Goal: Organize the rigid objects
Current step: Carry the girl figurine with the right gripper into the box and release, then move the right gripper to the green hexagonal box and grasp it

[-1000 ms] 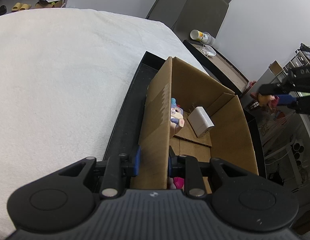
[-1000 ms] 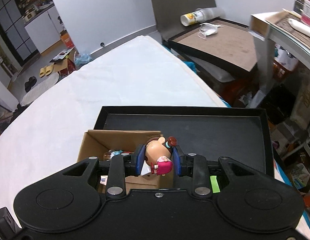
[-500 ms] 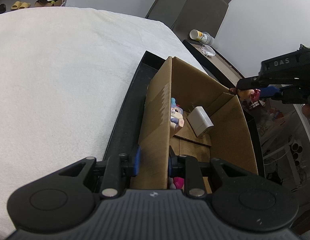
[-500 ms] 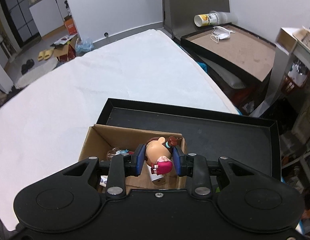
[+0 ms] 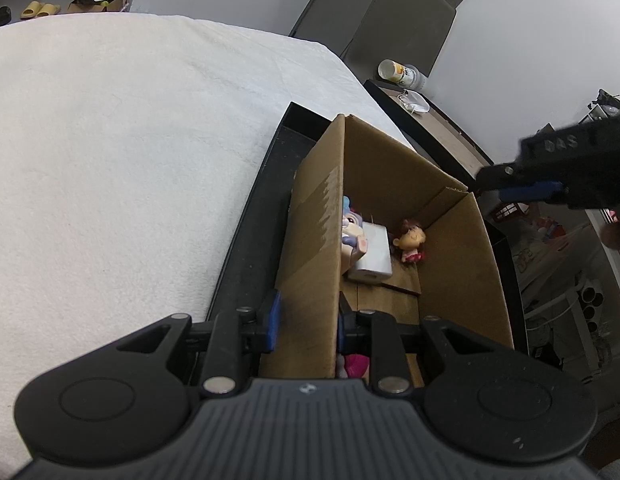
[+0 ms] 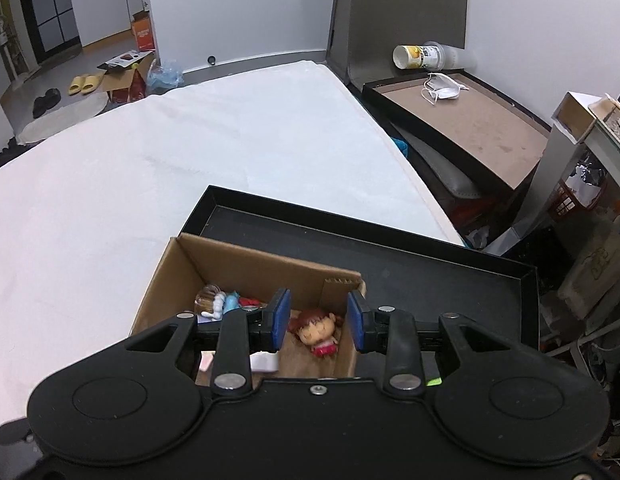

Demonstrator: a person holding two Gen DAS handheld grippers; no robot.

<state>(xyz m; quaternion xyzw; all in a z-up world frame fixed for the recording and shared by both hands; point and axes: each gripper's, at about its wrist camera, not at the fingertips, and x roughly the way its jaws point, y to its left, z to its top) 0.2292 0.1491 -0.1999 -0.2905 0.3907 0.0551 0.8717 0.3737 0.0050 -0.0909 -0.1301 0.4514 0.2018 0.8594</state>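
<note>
Half a second ago the small doll [image 6: 318,330] with brown hair and a pink skirt was pinched between the right gripper's [image 6: 318,322] blue pads; now those pads stand spread apart with nothing between them, and the doll lies below them on the floor of the cardboard box [image 5: 461,256], in its far corner. Seen from the left wrist, the doll [image 5: 410,241] rests just beside a white block [image 5: 371,254], which in turn touches a blue-eared figure [image 5: 351,228] leaning against the box wall. The left gripper [image 5: 308,320] is clamped on that near wall of the box, one pad outside and one inside, as it was before. Something pink [image 5: 355,365] shows under the inner finger. The box sits inside a shallow black tray [image 6: 429,264] on the white cloth [image 5: 130,160], ahead of both grippers.
</note>
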